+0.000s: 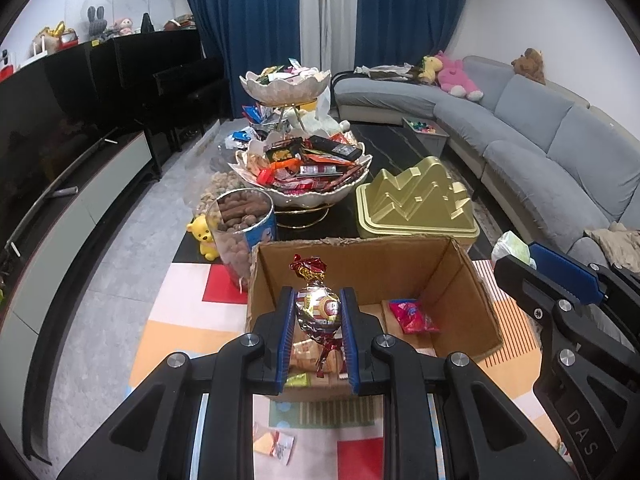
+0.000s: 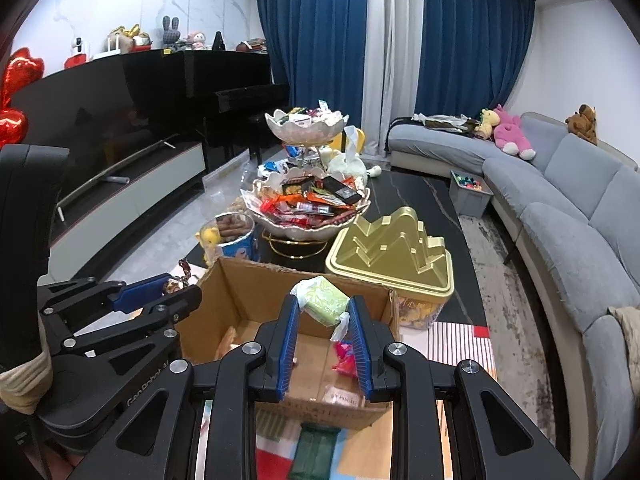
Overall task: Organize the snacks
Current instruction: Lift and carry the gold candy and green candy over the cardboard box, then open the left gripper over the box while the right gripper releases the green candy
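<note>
My left gripper (image 1: 317,307) is shut on a foil-wrapped candy (image 1: 318,306) with red twisted ends, held over the near side of an open cardboard box (image 1: 360,264). My right gripper (image 2: 325,309) is shut on a green wrapped snack (image 2: 323,299) with white ends, above the same cardboard box (image 2: 256,300). Inside the box lie a pink packet (image 1: 412,315) and several other wrapped snacks. The right gripper (image 1: 548,280) also shows at the right edge of the left wrist view, and the left gripper (image 2: 160,292) at the left of the right wrist view.
Behind the box stand a two-tier snack bowl stand (image 1: 300,176), a gold mountain-shaped tin (image 1: 420,204), a tub of brown snacks (image 1: 244,220) and a yellow bear toy (image 1: 204,236). Loose packets (image 1: 274,442) lie on the patterned mat. A grey sofa (image 1: 560,140) curves along the right.
</note>
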### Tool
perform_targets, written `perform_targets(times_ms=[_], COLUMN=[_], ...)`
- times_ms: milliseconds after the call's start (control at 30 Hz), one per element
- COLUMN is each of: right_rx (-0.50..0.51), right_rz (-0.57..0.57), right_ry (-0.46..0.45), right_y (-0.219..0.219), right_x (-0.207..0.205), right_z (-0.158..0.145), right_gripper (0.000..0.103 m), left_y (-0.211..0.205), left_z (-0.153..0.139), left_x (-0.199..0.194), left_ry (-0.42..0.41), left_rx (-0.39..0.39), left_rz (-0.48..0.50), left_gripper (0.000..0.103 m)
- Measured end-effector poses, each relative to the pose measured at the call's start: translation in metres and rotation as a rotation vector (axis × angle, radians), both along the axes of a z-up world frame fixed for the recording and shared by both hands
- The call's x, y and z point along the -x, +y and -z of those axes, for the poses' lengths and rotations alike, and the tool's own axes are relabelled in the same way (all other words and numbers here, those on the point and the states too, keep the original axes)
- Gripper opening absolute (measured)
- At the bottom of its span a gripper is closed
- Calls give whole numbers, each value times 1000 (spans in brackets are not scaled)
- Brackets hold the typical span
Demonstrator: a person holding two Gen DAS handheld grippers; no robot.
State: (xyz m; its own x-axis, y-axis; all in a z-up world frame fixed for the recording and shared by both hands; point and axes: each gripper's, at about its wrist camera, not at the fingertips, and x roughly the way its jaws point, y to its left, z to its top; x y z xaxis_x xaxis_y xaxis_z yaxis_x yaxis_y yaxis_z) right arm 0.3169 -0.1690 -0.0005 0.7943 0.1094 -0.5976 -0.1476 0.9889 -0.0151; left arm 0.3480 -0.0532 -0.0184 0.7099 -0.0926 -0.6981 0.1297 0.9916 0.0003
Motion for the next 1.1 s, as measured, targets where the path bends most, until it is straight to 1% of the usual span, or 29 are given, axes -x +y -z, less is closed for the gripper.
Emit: perform_targets(times_ms=[333, 533, 667, 700, 733, 767, 800, 833, 900, 967, 1100], right_rx=[-7, -1, -3, -5, -4, -2, -2, -1, 1, 4, 5], right_rz=[20, 14, 11, 10, 9, 9, 9, 12, 20, 29, 39], right_ry=[49, 68, 81, 81, 82, 80, 77, 74, 66, 55, 46], right_y=[-3, -1, -1, -1, -1, -1, -1, -1, -1, -2, -4], right_x=[-33, -44, -50, -50, -51, -51, -50, -49, -48, -45, -40], right_z=[21, 31, 34, 35, 35, 34, 33, 33, 30, 27, 20], right_gripper=[27, 27, 28, 28, 29, 32, 37, 40, 55, 61, 64], left_y=[2, 2, 3, 3, 3, 4, 4, 5, 7, 9, 12], left_z=[18, 30, 34, 34, 33, 32, 31, 30, 27, 24, 17], left_x=[-30, -42, -45, -45, -44, -44, -43, -42, -41, -38, -32], left_ry=[42, 69, 73, 71, 66, 61, 56, 52, 45, 38, 19], left_rx=[3, 7, 5, 1, -2, -4, -7, -9, -12, -17, -32], left_rz=[-5, 1, 2, 1, 0, 0, 0, 0, -1, -4, -15], left_gripper=[23, 23, 23, 29, 37, 42, 50, 54, 57, 59, 64])
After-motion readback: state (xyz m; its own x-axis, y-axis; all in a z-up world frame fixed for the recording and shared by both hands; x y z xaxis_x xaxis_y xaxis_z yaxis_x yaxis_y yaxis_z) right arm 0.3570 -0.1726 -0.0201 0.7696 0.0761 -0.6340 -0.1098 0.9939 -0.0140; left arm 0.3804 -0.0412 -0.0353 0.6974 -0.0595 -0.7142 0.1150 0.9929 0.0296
